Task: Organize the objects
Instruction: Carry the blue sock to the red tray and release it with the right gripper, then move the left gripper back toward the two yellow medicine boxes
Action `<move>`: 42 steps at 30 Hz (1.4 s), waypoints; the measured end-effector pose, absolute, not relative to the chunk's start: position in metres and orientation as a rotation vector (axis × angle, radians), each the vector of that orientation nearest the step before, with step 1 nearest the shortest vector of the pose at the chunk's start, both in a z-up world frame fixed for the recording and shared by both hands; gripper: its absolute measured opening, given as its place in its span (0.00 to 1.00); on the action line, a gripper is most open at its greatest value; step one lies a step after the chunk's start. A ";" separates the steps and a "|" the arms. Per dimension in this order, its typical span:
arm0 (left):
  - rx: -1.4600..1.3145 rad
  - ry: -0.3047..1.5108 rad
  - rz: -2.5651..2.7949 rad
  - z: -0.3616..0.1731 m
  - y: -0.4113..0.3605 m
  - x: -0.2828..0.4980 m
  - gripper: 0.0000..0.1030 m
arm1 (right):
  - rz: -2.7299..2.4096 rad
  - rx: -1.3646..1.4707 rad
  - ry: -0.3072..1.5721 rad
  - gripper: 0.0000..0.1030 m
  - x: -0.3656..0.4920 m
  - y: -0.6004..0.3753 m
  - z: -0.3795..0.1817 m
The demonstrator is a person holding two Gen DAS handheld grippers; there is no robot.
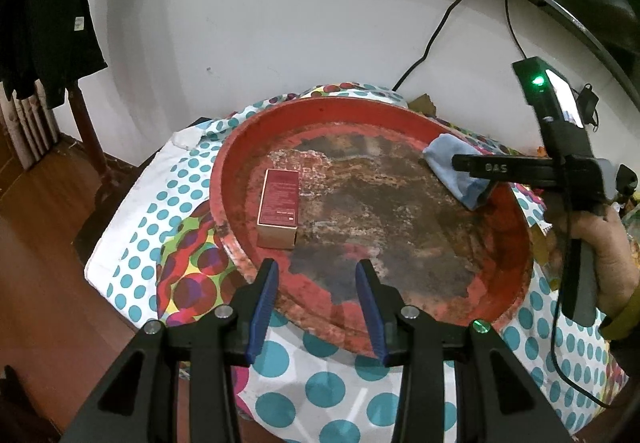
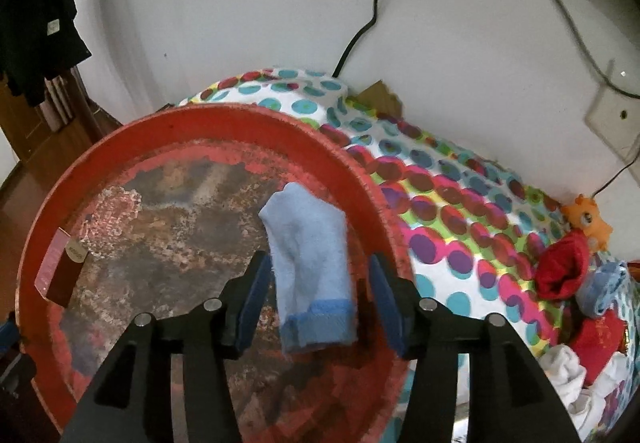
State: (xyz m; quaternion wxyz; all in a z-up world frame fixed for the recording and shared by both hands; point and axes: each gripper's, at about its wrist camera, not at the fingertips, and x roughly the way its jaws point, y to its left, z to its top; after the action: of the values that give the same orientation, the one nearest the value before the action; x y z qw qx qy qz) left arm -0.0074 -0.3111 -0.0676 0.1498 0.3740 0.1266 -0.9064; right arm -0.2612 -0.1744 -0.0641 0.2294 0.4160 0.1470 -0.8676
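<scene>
A worn round red tray [image 1: 516,243] [image 2: 360,171] lies on the dotted cloth. A dark red box [image 1: 278,205] [image 2: 60,275] lies at the tray's left side. A light blue sock [image 2: 310,267] [image 1: 452,159] lies at the tray's right side. My right gripper [image 2: 316,267] is open, its fingers either side of the sock and just above it; it also shows from the side in the left wrist view [image 1: 480,179]. My left gripper [image 1: 316,271] is open and empty over the tray's near rim, right of the box.
On the cloth to the right lie a red sock [image 2: 560,271], another blue sock [image 2: 604,287], a red box [image 2: 596,335], white socks [image 2: 568,367] and an orange toy [image 2: 588,221]. Black cables [image 2: 372,3] hang down the white wall. Wooden floor [image 1: 48,243] lies left.
</scene>
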 end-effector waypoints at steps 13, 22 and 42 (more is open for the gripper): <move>1.090 0.328 -2.618 -0.069 -0.302 -0.009 0.40 | -2.412 1.086 0.260 0.51 -0.227 -0.099 -0.030; 1.098 0.242 -2.627 -0.068 -0.287 -0.010 0.40 | -2.550 1.101 0.171 0.56 -0.214 0.009 -0.023; 1.078 0.054 -2.706 -0.065 -0.244 -0.011 0.40 | -2.624 1.272 0.013 0.62 -0.226 0.119 -0.088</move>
State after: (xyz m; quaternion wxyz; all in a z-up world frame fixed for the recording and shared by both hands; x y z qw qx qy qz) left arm -0.0108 -0.2435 -0.0652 0.1137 0.3675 0.0184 -0.9228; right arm -0.2260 0.1193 -0.0885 0.1126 0.4333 0.0044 -0.8942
